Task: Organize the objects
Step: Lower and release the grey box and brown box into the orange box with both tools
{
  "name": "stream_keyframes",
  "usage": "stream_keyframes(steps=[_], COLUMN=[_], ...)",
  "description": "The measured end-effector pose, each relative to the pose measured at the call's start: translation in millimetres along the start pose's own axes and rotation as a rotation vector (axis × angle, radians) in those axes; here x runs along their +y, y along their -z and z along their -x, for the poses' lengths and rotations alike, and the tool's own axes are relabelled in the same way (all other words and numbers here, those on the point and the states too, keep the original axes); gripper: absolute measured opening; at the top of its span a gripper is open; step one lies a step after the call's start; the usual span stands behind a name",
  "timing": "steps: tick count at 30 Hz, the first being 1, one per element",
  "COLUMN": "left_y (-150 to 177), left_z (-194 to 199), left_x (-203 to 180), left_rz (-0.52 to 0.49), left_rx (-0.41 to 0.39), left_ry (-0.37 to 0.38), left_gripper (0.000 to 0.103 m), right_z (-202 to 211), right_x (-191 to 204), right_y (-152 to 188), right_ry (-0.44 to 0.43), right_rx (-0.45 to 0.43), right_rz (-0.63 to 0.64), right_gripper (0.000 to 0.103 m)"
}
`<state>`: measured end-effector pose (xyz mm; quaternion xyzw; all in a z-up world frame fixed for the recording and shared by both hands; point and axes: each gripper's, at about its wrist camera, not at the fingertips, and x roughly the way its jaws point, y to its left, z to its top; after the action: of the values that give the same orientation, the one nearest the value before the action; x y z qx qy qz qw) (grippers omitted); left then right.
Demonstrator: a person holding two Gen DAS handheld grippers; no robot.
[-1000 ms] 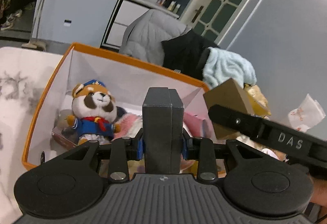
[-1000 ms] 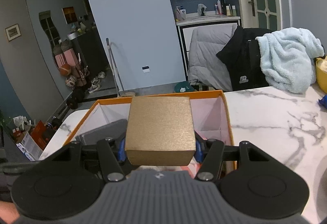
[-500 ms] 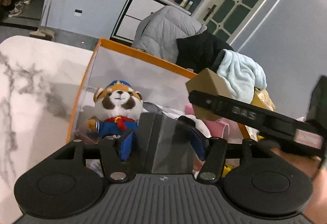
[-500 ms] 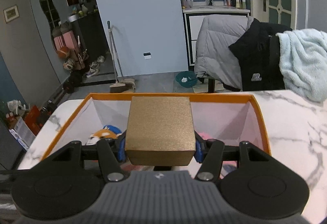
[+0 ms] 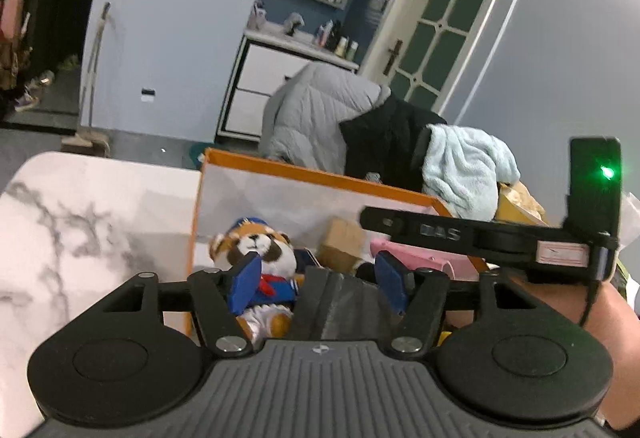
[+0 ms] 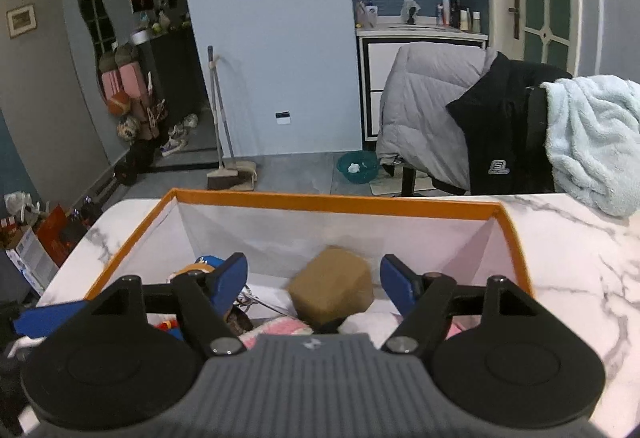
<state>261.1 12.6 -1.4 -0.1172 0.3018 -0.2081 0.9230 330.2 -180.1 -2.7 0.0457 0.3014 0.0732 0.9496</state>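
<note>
- At the lower centre of the left wrist view, the left gripper (image 5: 322, 274) is seen with its jaws just opened wide; a dark grey box (image 5: 340, 308) lies between the blue pads, untouched (blurred).
- In the right wrist view, the right gripper (image 6: 314, 278) also has its jaws just spread, and the gold box (image 6: 332, 288) is seen loose between them, tilted.
- Behind, a red panda plush (image 5: 256, 250) is seen inside the orange-rimmed box (image 6: 332, 200).
- The box is set on a marble table (image 6: 580, 238).
</note>
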Motion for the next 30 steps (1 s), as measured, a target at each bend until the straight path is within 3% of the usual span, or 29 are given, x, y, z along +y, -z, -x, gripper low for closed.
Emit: stream_keyframes(steps=[10,18,30], left_y=[-6,-10,3], left_z=[22,51,72], left_x=[-14,-39,-65], left_rz=[-0.012,-0.069,-0.113], left_rx=[-0.005,-0.028,0.012], left_ry=[0.001,-0.032,-0.253], left_gripper=[0.075,0.088,0.094], right_z=[39,90,160], right_x=[-17,-8,8], right_y=[8,12,32], right_ry=[-0.004,0.031,0.052], right_rx=[0.004,0.018,-0.004], right_rz=[-0.043,-0.048,-0.045], right_gripper=[0.075,0.079,0.084])
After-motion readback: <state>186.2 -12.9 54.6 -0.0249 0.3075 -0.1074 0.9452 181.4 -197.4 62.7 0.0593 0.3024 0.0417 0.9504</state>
